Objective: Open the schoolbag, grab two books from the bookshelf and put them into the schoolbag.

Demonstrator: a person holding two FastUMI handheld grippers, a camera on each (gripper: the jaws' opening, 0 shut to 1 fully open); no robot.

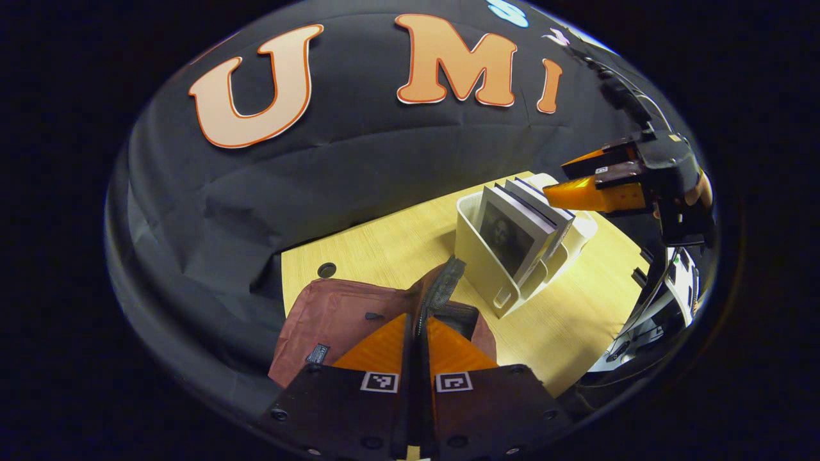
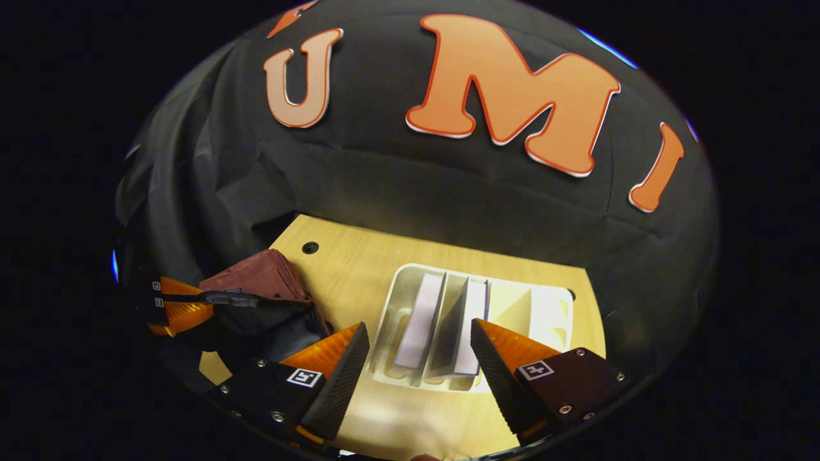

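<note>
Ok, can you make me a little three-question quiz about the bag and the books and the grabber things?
1. True or false: the right gripper is already squeezing a book.
2. What is the left gripper pinching? A) the schoolbag's opening edge B) a book C) the table
3. Fill in: the books stand upright in the white ____.

Key:
1. False. Its fingers are spread wide, hovering above the books.
2. A. Its fingers are closed on the dark zipper edge, holding the bag open.
3. Bookshelf.
</note>
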